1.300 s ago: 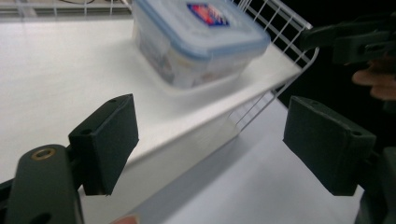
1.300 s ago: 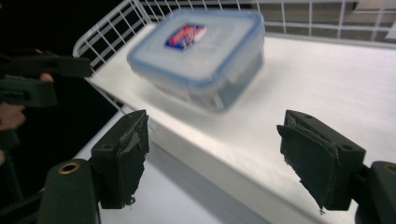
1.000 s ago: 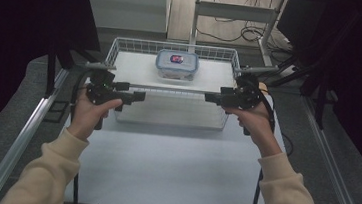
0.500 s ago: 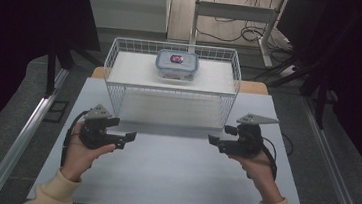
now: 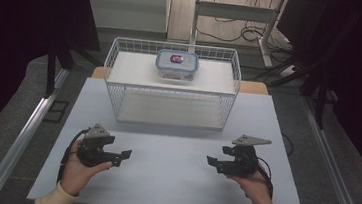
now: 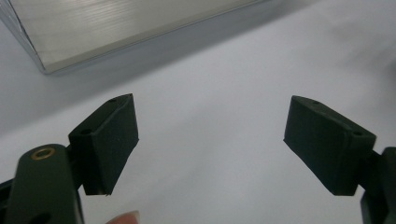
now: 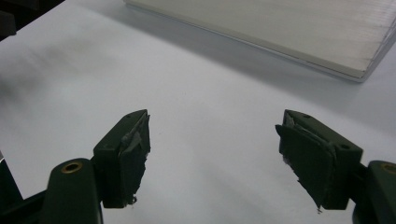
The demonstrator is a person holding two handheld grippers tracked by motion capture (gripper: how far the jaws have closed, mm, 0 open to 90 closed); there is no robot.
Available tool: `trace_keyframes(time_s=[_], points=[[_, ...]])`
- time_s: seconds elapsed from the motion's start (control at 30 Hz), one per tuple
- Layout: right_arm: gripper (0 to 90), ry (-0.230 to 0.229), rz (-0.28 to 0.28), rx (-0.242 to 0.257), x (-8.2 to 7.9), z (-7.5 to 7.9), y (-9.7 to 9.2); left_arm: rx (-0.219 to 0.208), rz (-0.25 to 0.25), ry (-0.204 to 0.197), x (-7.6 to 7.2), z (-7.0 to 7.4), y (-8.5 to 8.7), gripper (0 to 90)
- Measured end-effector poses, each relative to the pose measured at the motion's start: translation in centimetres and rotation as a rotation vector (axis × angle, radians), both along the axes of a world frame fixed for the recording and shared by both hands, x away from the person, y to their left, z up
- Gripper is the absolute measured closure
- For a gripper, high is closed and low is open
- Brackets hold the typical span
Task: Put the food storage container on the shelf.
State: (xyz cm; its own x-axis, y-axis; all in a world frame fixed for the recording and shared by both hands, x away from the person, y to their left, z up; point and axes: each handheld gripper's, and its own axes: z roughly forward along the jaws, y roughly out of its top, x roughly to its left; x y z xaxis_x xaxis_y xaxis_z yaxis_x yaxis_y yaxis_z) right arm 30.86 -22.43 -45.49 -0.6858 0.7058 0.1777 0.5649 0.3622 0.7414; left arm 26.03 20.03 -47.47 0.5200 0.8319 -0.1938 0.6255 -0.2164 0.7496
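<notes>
We rest both hands on the pale grey surface (image 5: 171, 181). Well beyond our left hand-held gripper (image 5: 122, 155) and right hand-held gripper (image 5: 212, 162), both gaping empty, the white wire basket (image 5: 170, 88) holds the clear lidded plastic container (image 5: 176, 63); reaching in risks snagging its rim.

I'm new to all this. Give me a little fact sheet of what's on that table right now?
Table: pale tabletop
Wire basket: white, at the table's far side
Food container: clear, lid on, something red and purple inside; sits in the wire basket, toward its back
Left gripper: in a hand near the table's front left, jaws open, holding nothing
Right gripper: in a hand near the front right, jaws open, holding nothing
</notes>
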Motion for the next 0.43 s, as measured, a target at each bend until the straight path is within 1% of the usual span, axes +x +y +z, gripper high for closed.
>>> trace_keyframes(time_s=[0.2, 0.33, 0.43], points=[[24.4, -0.015, -0.001, 0.0, 0.07, -0.02, -0.12, 0.0, 0.0, 0.001, 0.05, -0.03, 0.02, 17.7], [24.1, -0.023, -0.013, 0.002, 0.24, -0.03, -0.41, 0.0, -0.012, 0.011, 0.07, -0.21, -0.19, 17.7], [23.7, -0.032, -0.011, 0.007, 0.2, 0.05, -0.48, -0.001, -0.009, 0.011, 0.07, -0.23, -0.09, 17.7]])
